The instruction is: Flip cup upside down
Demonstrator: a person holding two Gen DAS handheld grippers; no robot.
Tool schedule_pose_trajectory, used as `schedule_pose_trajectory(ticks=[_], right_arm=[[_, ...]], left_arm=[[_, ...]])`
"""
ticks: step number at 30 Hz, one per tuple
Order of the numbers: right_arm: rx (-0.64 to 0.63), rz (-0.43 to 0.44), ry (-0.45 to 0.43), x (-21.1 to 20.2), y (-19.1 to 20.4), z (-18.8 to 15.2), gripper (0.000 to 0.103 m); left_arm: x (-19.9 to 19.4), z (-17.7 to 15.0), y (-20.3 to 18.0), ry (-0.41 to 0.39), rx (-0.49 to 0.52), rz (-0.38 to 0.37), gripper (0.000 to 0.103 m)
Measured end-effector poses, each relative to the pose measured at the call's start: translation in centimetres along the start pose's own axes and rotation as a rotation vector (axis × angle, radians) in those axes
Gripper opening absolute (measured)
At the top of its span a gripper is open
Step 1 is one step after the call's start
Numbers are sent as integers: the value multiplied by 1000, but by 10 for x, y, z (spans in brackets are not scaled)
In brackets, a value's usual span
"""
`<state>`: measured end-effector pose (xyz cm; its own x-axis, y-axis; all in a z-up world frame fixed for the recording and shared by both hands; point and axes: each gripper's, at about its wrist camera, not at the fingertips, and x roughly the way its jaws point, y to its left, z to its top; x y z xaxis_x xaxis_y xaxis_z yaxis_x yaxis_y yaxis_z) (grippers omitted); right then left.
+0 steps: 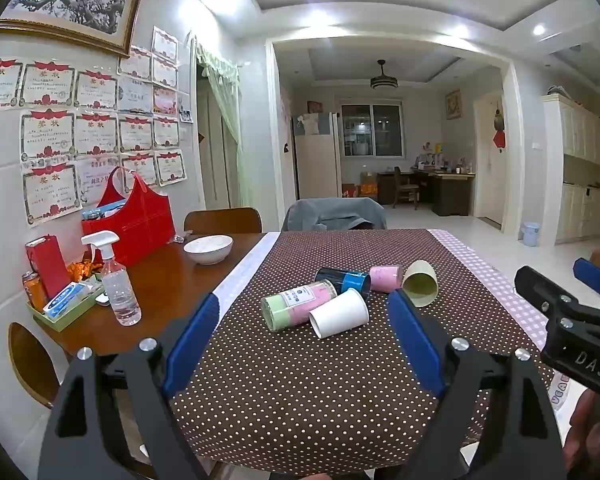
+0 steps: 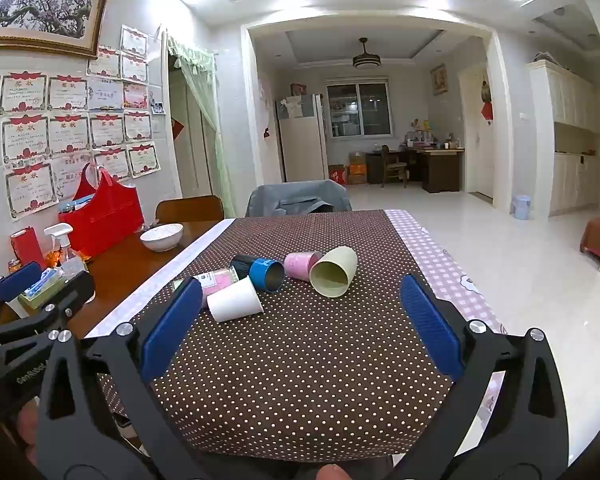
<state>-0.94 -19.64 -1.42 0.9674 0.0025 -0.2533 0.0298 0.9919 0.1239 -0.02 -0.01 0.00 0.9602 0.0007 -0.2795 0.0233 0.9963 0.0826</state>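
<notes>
Several cups lie on their sides in a cluster on the brown dotted tablecloth [image 1: 300, 380]: a white paper cup [image 1: 339, 314], a green-and-pink cup [image 1: 298, 306], a black-and-blue cup [image 1: 346, 279], a pink cup [image 1: 385, 278] and a pale green cup [image 1: 420, 283]. The right wrist view shows the white cup [image 2: 236, 300], the blue cup [image 2: 260, 272], the pink cup [image 2: 300, 265] and the pale green cup [image 2: 334, 271]. My left gripper [image 1: 304, 312] is open and empty, short of the cups. My right gripper [image 2: 302, 296] is open and empty, also short of them.
On the bare wood at the left stand a white bowl [image 1: 208, 249], a spray bottle [image 1: 118, 284], a red bag [image 1: 134, 224] and a green tray of small items [image 1: 66, 308]. A chair with a grey cloth [image 1: 334, 212] stands at the far end.
</notes>
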Motion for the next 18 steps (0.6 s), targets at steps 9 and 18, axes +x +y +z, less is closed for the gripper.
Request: schedule_pose_trajectory(ticks=[9, 18], right_arm=[[2, 7, 16, 2, 1, -2, 97], [8, 8, 21, 3, -2, -2, 97]], left_arm=[[-2, 1, -1, 0, 3, 1, 85], [3, -3, -7, 2, 1, -2, 85]])
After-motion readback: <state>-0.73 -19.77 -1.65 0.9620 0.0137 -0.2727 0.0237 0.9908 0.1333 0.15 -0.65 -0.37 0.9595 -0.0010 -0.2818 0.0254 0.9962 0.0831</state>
